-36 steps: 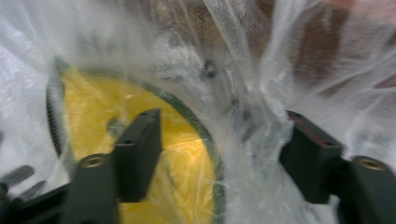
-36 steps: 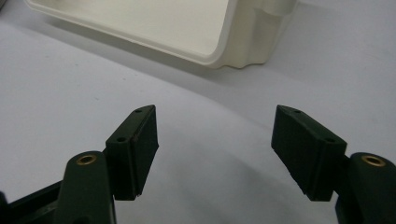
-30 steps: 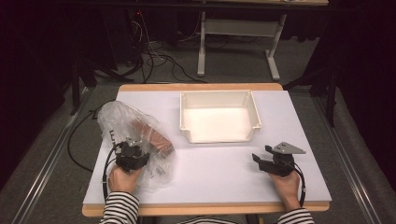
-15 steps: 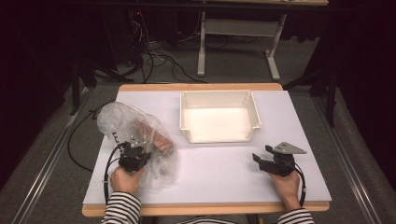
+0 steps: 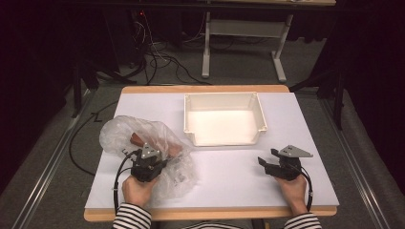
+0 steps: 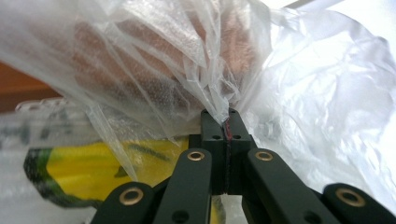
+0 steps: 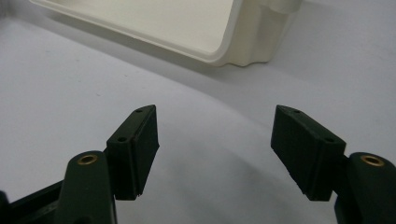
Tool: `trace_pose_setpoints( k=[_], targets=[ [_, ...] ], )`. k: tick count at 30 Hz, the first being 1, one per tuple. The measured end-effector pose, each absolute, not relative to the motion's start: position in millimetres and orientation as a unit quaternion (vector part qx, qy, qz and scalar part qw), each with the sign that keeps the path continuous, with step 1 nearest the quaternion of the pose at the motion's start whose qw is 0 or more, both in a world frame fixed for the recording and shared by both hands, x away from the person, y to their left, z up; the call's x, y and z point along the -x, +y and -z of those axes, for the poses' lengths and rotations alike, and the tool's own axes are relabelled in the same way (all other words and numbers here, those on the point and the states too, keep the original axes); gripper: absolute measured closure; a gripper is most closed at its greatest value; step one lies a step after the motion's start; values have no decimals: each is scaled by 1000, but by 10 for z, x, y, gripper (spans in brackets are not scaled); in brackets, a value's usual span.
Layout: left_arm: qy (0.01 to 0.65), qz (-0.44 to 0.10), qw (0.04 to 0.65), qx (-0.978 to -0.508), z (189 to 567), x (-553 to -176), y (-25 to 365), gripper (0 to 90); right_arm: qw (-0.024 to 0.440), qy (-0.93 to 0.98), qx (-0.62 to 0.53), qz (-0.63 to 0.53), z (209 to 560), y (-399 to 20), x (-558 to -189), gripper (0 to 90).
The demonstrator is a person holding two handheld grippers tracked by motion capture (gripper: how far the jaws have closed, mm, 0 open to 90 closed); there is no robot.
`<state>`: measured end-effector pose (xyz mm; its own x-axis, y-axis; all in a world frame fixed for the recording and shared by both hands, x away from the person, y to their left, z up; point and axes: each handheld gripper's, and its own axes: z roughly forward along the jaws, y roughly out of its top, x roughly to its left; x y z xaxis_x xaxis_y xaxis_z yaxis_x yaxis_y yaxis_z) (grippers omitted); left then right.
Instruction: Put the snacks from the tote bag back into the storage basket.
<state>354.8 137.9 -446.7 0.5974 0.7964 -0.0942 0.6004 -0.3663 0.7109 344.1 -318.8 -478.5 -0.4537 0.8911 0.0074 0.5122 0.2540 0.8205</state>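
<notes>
1. The left gripper (image 6: 225,122), at the near left of the table (image 5: 229,174), has just been closing; its jaws are now clenched on a fold of the clear plastic bag (image 5: 143,143). A second ago they stood apart over the bag.
2. The bag lies at the left of the table, left of the tray; brown items (image 5: 137,139) and a yellow packet (image 6: 93,163) show through its film. Since the earlier picture its near part has bunched up around the gripper.
3. The white tray (image 5: 224,102) sits far and centre, unmoved.
4. The right gripper (image 7: 217,154) rests at the near right, jaws spread wide with nothing between them, in the same place as before.
</notes>
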Motion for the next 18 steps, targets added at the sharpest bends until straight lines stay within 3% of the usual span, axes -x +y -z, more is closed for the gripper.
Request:
trace_pose_setpoints(
  k=[18],
  targets=[
    [392,-120,388,-825,4456,-3412,1113,900,240,761,-451,-399,4768,-3171,-3424,382]
  ],
)
